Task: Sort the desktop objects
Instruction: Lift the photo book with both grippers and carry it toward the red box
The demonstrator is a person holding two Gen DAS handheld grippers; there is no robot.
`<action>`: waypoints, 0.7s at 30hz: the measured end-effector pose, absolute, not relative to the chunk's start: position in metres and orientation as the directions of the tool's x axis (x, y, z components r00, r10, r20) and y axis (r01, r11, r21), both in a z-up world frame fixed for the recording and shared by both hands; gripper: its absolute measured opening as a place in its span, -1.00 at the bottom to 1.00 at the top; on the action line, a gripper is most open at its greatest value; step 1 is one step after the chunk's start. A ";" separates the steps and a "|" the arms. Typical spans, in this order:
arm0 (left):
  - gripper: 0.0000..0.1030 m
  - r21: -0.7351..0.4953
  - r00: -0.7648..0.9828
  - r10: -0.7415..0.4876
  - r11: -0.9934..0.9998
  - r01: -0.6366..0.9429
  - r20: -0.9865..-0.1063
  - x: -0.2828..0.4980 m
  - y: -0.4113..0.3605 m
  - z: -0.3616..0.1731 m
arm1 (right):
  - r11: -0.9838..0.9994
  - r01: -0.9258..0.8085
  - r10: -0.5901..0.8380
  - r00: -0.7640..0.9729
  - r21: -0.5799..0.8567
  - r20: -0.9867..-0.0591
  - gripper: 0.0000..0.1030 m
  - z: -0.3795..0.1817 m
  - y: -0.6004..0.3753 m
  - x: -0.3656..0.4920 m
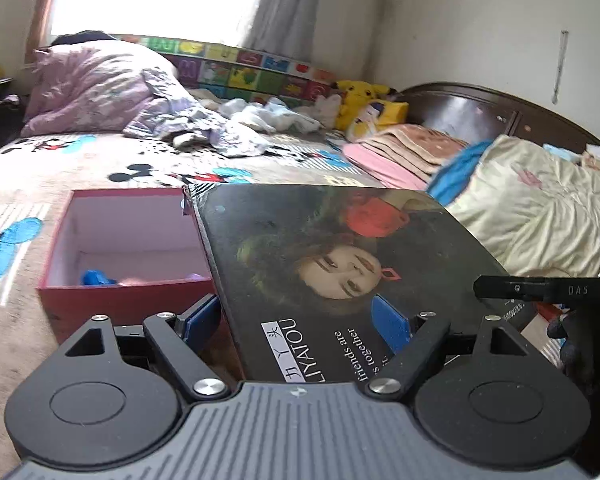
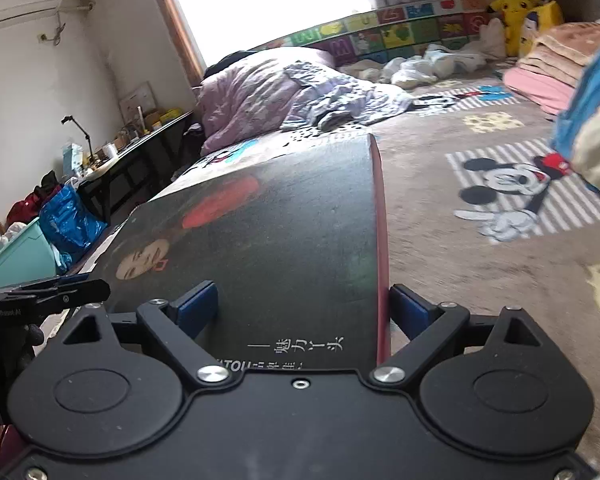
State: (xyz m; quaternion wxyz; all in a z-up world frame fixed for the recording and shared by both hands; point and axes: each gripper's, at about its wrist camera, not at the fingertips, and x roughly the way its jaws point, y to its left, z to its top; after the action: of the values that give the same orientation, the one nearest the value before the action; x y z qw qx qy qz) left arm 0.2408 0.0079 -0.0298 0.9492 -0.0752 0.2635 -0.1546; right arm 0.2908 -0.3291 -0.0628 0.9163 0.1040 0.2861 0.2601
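Note:
A dark box lid [image 1: 340,256] printed with a woman's face and a red hat is held between both grippers above the bed. My left gripper [image 1: 300,320] is shut on one edge of the lid, its blue pads on either side. My right gripper [image 2: 304,304] is shut on the opposite edge of the lid [image 2: 268,232], whose red rim shows on the right. The open red box [image 1: 120,248] sits on the bed to the lid's left, with a blue item [image 1: 96,278] and other small things inside. The right gripper's finger [image 1: 540,290] shows at the right of the left wrist view.
The bed has a Mickey Mouse sheet [image 2: 500,200], a purple quilt [image 1: 100,88], folded blankets [image 1: 404,152], a cream duvet [image 1: 540,208] and yellow plush toys [image 1: 364,108]. A cluttered desk [image 2: 132,152], a blue bag [image 2: 68,224] and a teal bin [image 2: 16,256] stand at the left.

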 end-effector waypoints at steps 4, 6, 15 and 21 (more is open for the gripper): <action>0.59 -0.227 0.827 -0.312 0.947 0.229 -0.468 0.250 0.034 -0.028 | 0.835 -0.435 0.549 0.690 0.335 -0.472 0.82 -0.063 -0.300 0.303; 0.59 -0.224 0.831 -0.304 0.949 0.221 -0.466 0.256 0.046 -0.028 | 0.832 -0.442 0.554 0.685 0.335 -0.473 0.82 -0.063 -0.288 0.309; 0.59 -0.223 0.844 -0.272 0.957 0.186 -0.463 0.283 0.090 -0.030 | 0.820 -0.462 0.573 0.675 0.339 -0.465 0.82 -0.062 -0.243 0.335; 0.59 -0.232 0.847 -0.255 0.959 0.161 -0.466 0.297 0.114 -0.036 | 0.817 -0.474 0.576 0.672 0.328 -0.466 0.82 -0.062 -0.216 0.350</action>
State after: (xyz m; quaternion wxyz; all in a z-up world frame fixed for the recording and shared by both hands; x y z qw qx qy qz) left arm 0.2973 0.1136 -0.0357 0.9566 -0.0923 0.2542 -0.1086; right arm 0.3503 -0.2164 -0.0622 0.9098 0.0898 0.2844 0.2887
